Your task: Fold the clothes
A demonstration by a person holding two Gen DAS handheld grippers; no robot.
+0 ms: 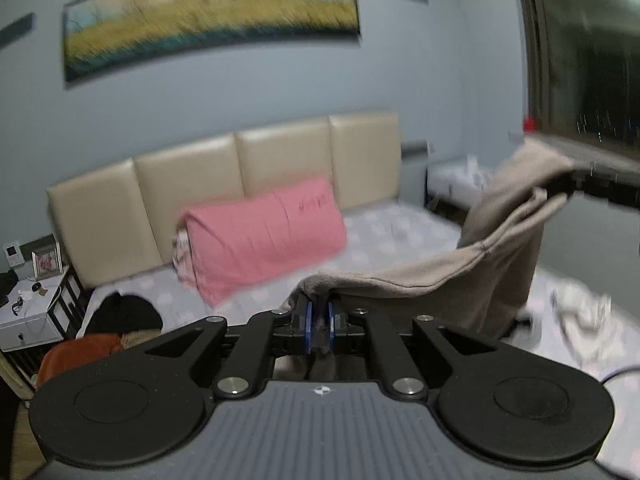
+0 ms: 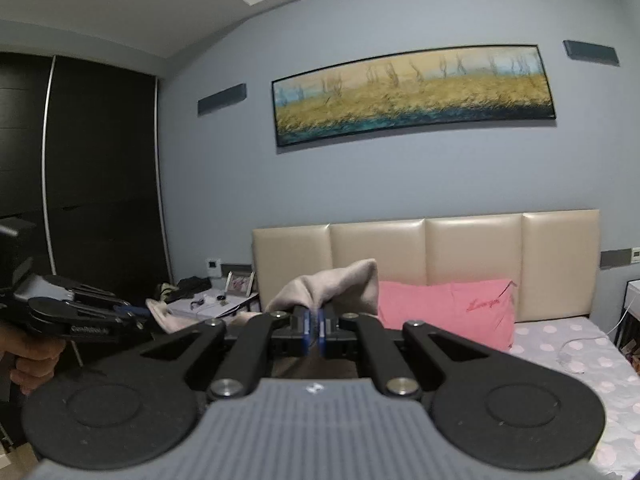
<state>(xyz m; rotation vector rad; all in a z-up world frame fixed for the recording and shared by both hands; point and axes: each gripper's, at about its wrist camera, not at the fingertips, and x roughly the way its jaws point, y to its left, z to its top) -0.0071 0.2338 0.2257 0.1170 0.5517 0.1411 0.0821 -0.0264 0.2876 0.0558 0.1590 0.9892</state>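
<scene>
A beige garment [image 1: 472,268] hangs stretched in the air above the bed between both grippers. My left gripper [image 1: 319,312] is shut on one edge of it, with cloth bunched between the blue pads. At the right edge of the left wrist view, the right gripper [image 1: 560,188] grips the garment's other end, held higher. In the right wrist view my right gripper [image 2: 314,322] is shut on the beige garment [image 2: 340,284], which puffs up just past the fingertips. The left gripper [image 2: 132,314] shows at the far left, held by a hand [image 2: 32,354].
A bed [image 1: 392,236] with a dotted sheet, a pink pillow [image 1: 264,236] and a beige headboard [image 2: 472,252] lies ahead. Dark and orange clothes [image 1: 120,320] sit at its left, white cloth [image 1: 584,312] at its right. A nightstand [image 1: 32,312] and a dark wardrobe [image 2: 80,168] stand left.
</scene>
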